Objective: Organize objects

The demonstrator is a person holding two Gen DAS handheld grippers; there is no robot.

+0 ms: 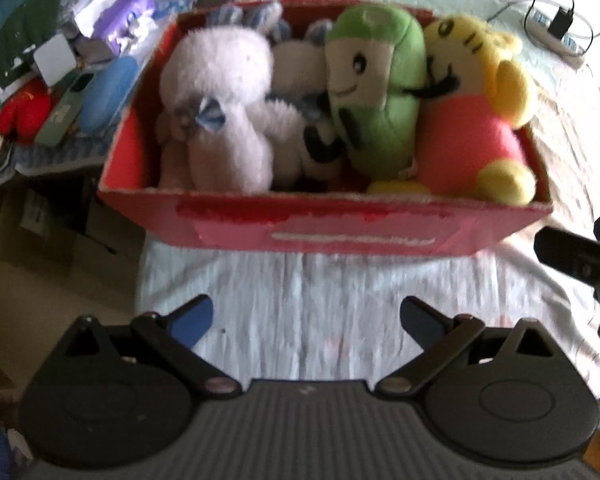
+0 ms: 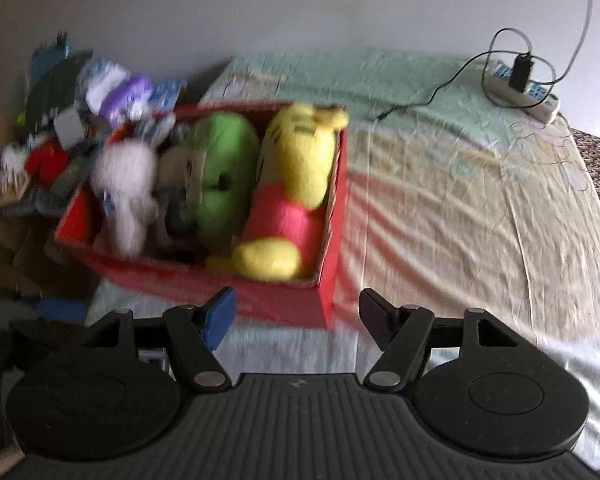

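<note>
Pale bedsheet with a red box on it, packed with white plush, green plush and yellow-pink plush, maybe another between, and I see left gripper and right gripper spread empty just before the box.

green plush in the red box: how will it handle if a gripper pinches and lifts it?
The green plush looks stuffed and soft, so it will likely squash and feel light. It sits wedged against the yellow plush, so lifting may drag that neighbour. Fuzzy fabric probably won't slip.
</note>
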